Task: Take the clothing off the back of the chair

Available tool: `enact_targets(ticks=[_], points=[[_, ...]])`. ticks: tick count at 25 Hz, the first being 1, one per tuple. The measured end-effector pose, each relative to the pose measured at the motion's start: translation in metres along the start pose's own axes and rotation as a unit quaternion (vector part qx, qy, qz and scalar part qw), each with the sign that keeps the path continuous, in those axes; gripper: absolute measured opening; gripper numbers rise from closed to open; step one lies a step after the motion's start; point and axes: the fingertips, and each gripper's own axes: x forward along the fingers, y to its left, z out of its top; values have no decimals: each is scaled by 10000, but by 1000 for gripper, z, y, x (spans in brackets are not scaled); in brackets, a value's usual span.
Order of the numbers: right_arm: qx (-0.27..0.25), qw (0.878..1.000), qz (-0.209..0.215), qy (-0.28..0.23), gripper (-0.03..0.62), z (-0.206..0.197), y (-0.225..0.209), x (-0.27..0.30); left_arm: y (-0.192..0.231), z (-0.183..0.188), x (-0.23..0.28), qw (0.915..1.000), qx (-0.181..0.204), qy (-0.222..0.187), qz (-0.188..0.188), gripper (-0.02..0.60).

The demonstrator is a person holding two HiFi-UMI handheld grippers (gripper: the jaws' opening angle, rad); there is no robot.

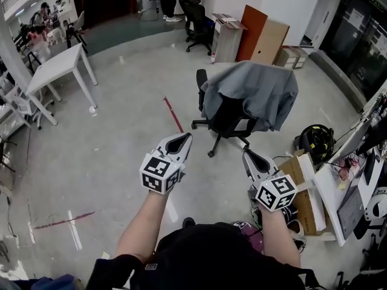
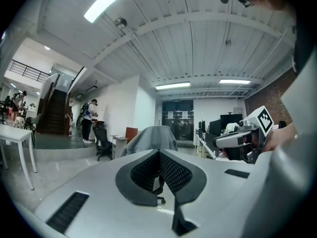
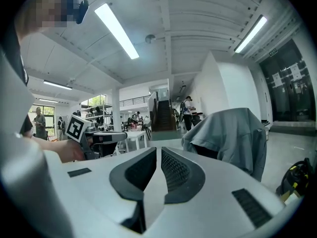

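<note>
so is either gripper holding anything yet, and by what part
Nothing is held: left gripper and right gripper are empty, short of the grey garment on the office chair.

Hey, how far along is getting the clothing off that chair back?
Nothing done yet: the grey garment is draped over the back of the chair. In hand: the left gripper and right gripper point toward it, both empty and short of it. Left: reach it, grip the fabric, lift it off.
</note>
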Motion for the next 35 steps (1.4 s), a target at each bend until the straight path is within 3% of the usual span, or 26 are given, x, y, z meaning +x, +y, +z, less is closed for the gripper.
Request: enact_targets(ticks=[8,15,24,35], points=[[-54,9996,-96,254,64,-4,-13,32,22,-14,13,9999,79,116,43,2],[31,9997,-166,181,87,4,-61,69,44,-13,63,9997,54,226,16,3],[130,9986,-490,147,129,26,-184,125,83,3,182,9994,123,297,113,11],[62,9918,-1236,303,184,41,-351,174,103,-7,321,9963,200,834,20,169]])
